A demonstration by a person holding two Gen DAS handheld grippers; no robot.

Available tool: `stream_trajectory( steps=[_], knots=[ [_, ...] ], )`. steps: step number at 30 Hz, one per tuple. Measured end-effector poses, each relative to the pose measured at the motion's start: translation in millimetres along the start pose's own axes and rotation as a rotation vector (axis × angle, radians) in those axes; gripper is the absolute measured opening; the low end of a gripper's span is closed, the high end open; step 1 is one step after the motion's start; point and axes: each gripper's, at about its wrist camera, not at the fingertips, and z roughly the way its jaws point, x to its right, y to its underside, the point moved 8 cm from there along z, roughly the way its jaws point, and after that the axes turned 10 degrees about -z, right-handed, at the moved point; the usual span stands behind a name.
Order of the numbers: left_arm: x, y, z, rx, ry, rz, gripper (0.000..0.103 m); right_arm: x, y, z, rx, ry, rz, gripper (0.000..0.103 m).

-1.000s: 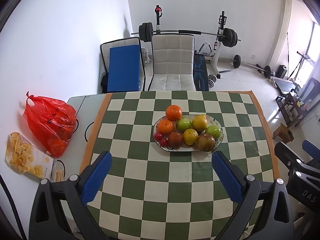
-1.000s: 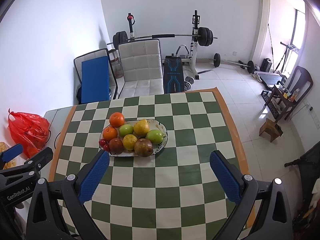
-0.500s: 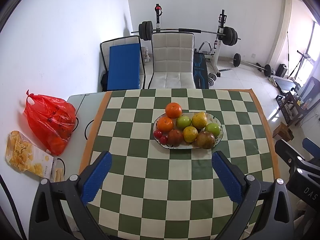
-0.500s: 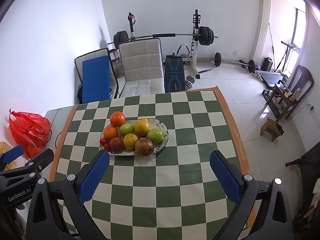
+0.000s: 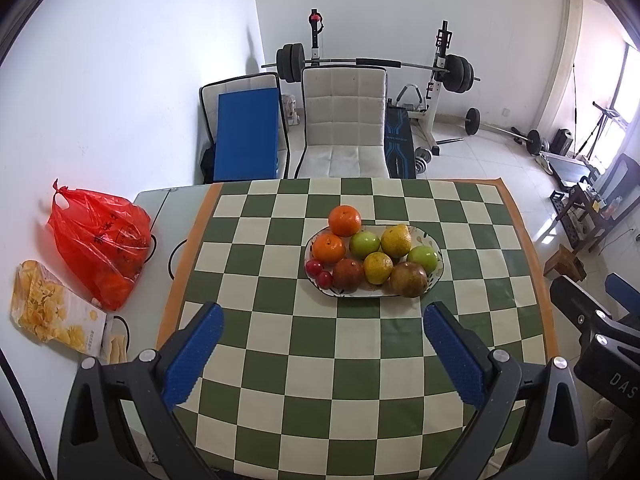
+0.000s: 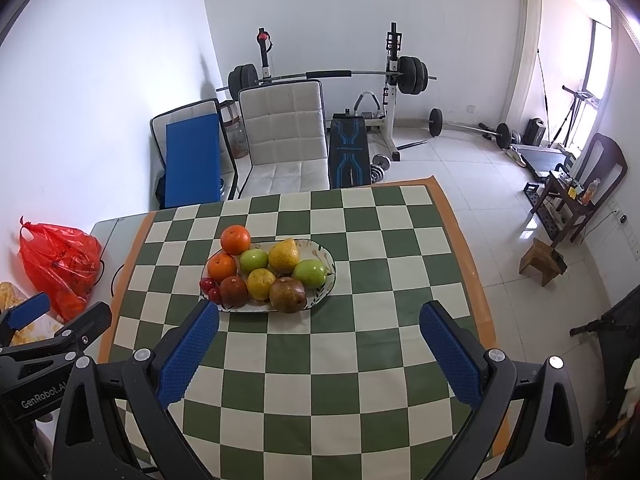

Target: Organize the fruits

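With both tongs, left tongs [image 5: 320, 330] and right tongs [image 6: 319, 330], released and empty, I see the crowded plate [image 5: 434, 272] mid-frame; the rim orange [image 5: 344, 220] could roll off when nudged.

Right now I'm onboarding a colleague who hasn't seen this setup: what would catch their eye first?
The oval plate piled with oranges, green apples, a pear and cherry tomatoes, mid-table on the green checkered tablecloth. Next, the red plastic bag at the table's left edge, and the barbell rack against the back wall.
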Motion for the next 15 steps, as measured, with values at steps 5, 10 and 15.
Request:
stream_trajectory(
  steps=[5, 10, 15],
  knots=[
    [0.8, 0.5, -2.1, 0.005, 0.001, 0.000, 0.102, -0.7, -0.4, -0.5, -0.001, -0.001, -0.002, 0.102],
    [1.5, 0.6, -4.5, 0.007, 0.001, 0.000, 0.102, -0.5, 0.2, -1.4, 0.001, -0.001, 0.002, 0.102],
    [1.3, -1.5, -6.1, 0.008, -0.005, 0.001, 0.102, -0.8, -2.7, -2.1, 0.004, -0.004, -0.002, 0.102]
  ],
)
